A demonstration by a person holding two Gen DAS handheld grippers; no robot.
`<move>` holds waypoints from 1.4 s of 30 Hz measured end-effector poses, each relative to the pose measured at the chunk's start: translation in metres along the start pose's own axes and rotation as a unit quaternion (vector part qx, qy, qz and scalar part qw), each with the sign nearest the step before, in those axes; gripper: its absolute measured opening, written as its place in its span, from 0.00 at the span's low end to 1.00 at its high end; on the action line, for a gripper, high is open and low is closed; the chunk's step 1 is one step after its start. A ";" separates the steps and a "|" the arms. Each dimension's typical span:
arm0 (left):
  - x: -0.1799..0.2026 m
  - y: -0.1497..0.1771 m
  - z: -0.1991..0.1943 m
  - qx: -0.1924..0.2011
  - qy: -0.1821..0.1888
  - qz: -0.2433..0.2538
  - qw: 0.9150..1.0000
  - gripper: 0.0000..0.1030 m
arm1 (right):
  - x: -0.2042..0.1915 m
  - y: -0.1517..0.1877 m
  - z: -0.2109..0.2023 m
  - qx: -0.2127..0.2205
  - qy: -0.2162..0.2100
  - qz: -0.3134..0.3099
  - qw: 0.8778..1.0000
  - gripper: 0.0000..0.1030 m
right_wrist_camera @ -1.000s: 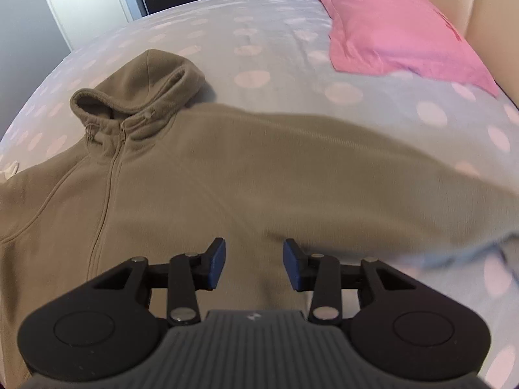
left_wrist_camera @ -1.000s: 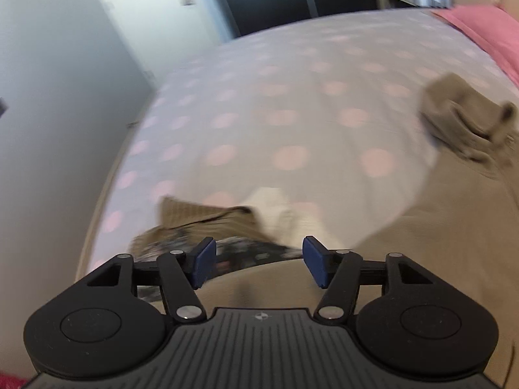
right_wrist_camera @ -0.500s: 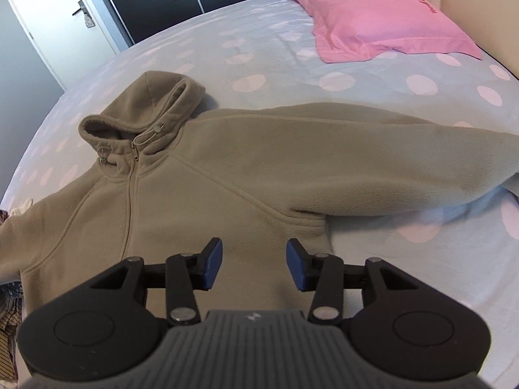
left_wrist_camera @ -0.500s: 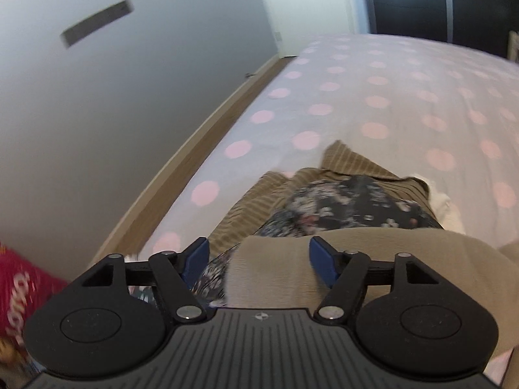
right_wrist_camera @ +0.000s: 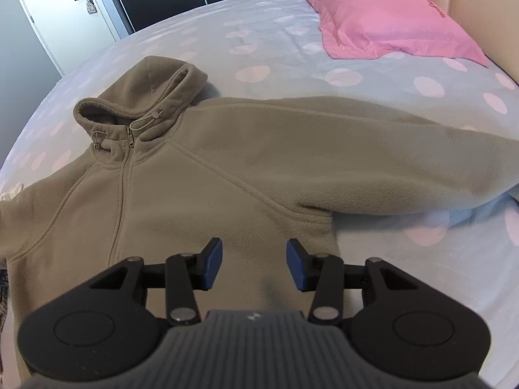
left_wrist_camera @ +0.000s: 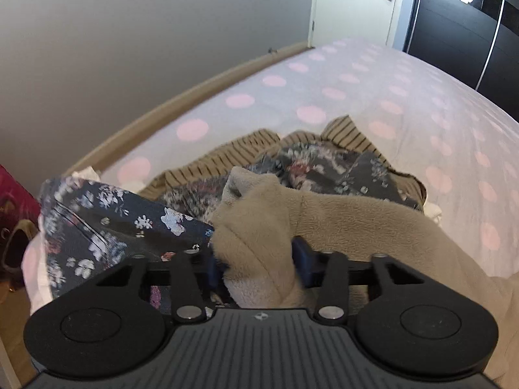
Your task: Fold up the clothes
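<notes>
My left gripper [left_wrist_camera: 258,264] pinches the cuff of the soft, floppy fleece hoodie [right_wrist_camera: 201,194] spread flat on the bed [right_wrist_camera: 266,45], while my right gripper [right_wrist_camera: 254,264], fingers spread, hovers above its hem.

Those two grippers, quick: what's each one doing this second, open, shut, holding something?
Left gripper: shut on the cuff of the beige fleece hoodie.
Right gripper: open, holding nothing, poised over the hoodie's front.

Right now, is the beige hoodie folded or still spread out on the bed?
Spread out, not yet folded. The hoodie lies flat with one sleeve stretched sideways; the left gripper pinches the other sleeve's cuff.
</notes>
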State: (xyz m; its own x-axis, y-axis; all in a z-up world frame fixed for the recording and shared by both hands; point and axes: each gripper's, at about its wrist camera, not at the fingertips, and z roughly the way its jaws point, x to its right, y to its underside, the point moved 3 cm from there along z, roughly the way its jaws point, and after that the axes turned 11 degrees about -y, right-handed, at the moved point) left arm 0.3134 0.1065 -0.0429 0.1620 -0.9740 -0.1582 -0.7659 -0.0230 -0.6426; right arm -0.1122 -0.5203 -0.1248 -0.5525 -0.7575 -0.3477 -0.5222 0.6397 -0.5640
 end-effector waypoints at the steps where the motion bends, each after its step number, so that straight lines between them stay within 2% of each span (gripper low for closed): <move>1: 0.002 -0.003 -0.010 0.014 -0.007 0.003 1.000 0.30 | 0.001 0.000 -0.001 0.001 0.000 0.000 1.000 0.46; 4: 0.001 -0.016 -0.051 0.078 -0.009 0.012 0.997 0.27 | 0.004 -0.001 -0.002 0.002 0.002 0.002 1.000 0.46; 7: -0.003 -0.031 -0.098 0.148 0.004 0.019 0.989 0.25 | 0.007 0.000 -0.004 0.002 0.004 0.005 1.000 0.46; 9: -0.009 -0.040 -0.122 0.171 0.014 0.015 0.985 0.25 | 0.009 0.000 -0.006 0.003 0.004 0.008 1.000 0.46; 12: -0.020 -0.049 -0.122 0.164 -0.014 0.023 0.986 0.25 | 0.012 0.000 -0.008 0.004 0.005 0.011 1.000 0.46; 14: -0.025 -0.047 -0.099 0.128 -0.044 0.028 0.990 0.25 | 0.015 0.000 -0.011 0.007 0.003 0.015 1.000 0.46; 18: -0.028 -0.031 -0.061 0.099 -0.058 0.014 0.993 0.26 | 0.023 -0.001 -0.015 0.013 0.010 0.021 1.000 0.46; 21: -0.025 -0.023 -0.052 0.090 -0.068 0.009 0.994 0.34 | 0.036 -0.004 -0.018 0.019 0.023 0.036 0.999 0.46; 22: -0.025 -0.020 -0.051 0.088 -0.072 0.009 0.994 0.40 | 0.042 -0.006 -0.019 0.024 0.029 0.044 0.998 0.46; 25: -0.023 -0.018 -0.070 0.117 -0.067 0.009 0.991 0.51 | 0.065 -0.011 -0.027 0.040 0.049 0.080 0.995 0.46; 26: -0.022 -0.017 -0.077 0.129 -0.061 0.008 0.990 0.55 | 0.073 -0.013 -0.029 0.046 0.055 0.094 0.993 0.46; 29: -0.014 -0.008 -0.101 0.158 -0.021 0.014 0.987 0.55 | 0.095 -0.012 -0.032 0.049 0.069 0.128 0.988 0.46; 34: 0.023 0.031 -0.138 0.166 0.081 0.083 0.979 0.54 | 0.107 0.005 -0.020 0.015 0.064 0.132 0.989 0.46; 38: 0.064 0.079 -0.160 0.155 0.160 0.147 0.964 0.54 | 0.093 0.024 -0.012 -0.024 0.030 0.105 0.994 0.46; 42: 0.105 0.141 -0.168 0.103 0.227 0.226 0.942 0.54 | 0.072 0.041 -0.009 -0.052 0.012 0.062 0.997 0.46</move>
State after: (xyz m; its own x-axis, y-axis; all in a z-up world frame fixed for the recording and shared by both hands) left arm 0.1178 -0.0364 -0.0239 -0.4711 -0.8703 -0.1438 -0.5481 0.4166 -0.7253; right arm -0.1794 -0.5474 -0.1658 -0.6323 -0.6691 -0.3904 -0.5132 0.7393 -0.4359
